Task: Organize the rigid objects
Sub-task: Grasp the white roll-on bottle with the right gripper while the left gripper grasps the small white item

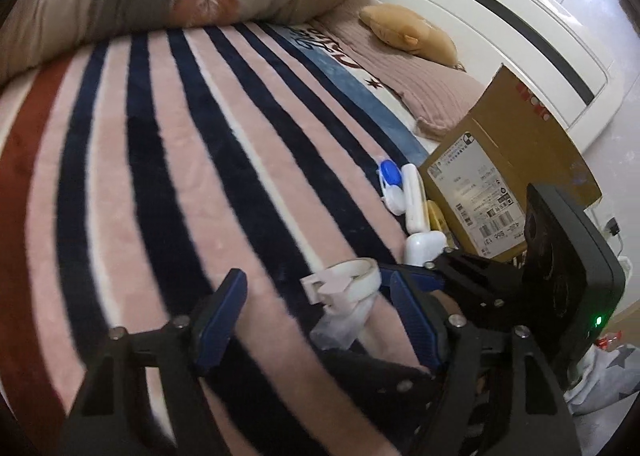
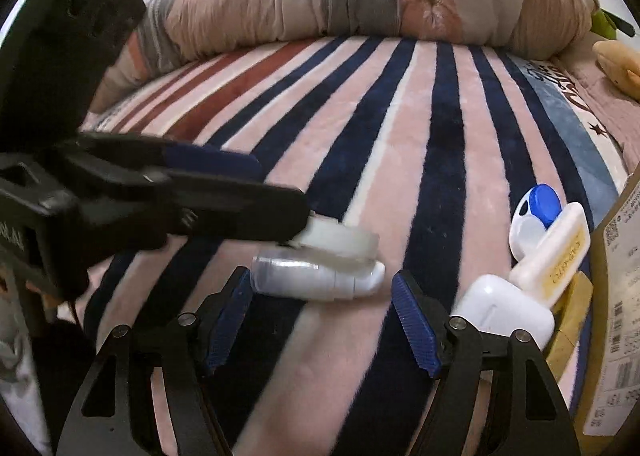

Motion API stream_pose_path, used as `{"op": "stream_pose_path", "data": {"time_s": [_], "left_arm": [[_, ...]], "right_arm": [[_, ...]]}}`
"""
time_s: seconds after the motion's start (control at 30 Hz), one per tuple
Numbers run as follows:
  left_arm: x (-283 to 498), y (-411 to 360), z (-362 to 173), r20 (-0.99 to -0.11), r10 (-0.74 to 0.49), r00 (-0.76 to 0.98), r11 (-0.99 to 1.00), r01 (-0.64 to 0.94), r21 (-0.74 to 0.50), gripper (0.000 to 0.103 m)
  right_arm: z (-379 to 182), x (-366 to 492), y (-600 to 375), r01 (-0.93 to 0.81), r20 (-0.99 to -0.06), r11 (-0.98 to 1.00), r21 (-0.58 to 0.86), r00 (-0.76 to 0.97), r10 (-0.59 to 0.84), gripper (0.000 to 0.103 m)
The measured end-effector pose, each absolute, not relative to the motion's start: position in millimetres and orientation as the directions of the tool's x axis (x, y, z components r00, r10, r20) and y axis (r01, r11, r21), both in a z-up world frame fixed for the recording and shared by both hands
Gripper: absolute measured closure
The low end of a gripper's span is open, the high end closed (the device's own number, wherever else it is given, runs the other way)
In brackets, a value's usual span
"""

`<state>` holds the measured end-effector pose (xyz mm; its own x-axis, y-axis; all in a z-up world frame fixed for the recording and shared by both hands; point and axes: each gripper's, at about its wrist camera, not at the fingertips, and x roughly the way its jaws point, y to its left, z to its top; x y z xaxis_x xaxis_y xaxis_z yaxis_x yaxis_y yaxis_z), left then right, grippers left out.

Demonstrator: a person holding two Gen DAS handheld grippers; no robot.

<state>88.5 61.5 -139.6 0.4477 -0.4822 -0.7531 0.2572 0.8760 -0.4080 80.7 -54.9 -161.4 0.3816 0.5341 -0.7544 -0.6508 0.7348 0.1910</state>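
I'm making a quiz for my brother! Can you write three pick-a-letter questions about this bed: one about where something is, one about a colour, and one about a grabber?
1. Where does the white bottle lie?
A on the striped blanket
B on the floor
C on a pillow

2. What colour is the round cap near the cardboard box?
A red
B blue
C green

3. How is the right gripper?
A open
B shut on a tape roll
C shut on the cap

Answers:
1. A, the bottle rests on the stripes.
2. B, the cap is plainly blue.
3. A, its fingers stand wide apart.
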Motion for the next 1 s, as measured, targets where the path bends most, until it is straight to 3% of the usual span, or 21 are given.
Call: {"op": "stream_pose_path", "data": {"time_s": [0.07,0.1,0.17,0.33,0.7,0.8,1.0], "left_arm": [[94,59,-146,-0.751,-0.504,0.427,0.864,0.258,-0.433,0.042],[96,56,-149,-0.755,-0.509,0.414,0.861,0.256,-0.440,0.048],[99,53,-154,-0.764,-0.513,0.393,0.859,0.246,-0.450,0.051],[101,50,-156,-0.763,-0.511,0.396,0.859,0.226,-0.459,0.051],[112,43,-158,-0.756,-0.501,0.421,0.863,0.183,-0.470,0.052],[113,40,-159,-0.769,-0.477,0.426,0.878,0.191,-0.439,0.069],[111,36,-156,-0.775,-0.458,0.436,0.889,0.214,-0.405,0.069]], "right_arm": [[-161,78,-53,-0.652,-0.751,0.736,0.181,0.391,0.532,0.045],[-161,78,-54,-0.653,-0.748,0.736,0.179,0.395,0.533,0.044],[-159,75,-56,-0.655,-0.749,0.737,0.169,0.400,0.528,0.044],[-154,63,-71,-0.651,-0.762,0.753,0.098,0.438,0.477,0.044],[-154,52,-86,-0.645,-0.767,0.751,0.139,0.410,0.493,0.044],[-154,52,-85,-0.646,-0.770,0.751,0.135,0.409,0.490,0.044],[-152,53,-87,-0.645,-0.762,0.751,0.143,0.413,0.500,0.044]]}}
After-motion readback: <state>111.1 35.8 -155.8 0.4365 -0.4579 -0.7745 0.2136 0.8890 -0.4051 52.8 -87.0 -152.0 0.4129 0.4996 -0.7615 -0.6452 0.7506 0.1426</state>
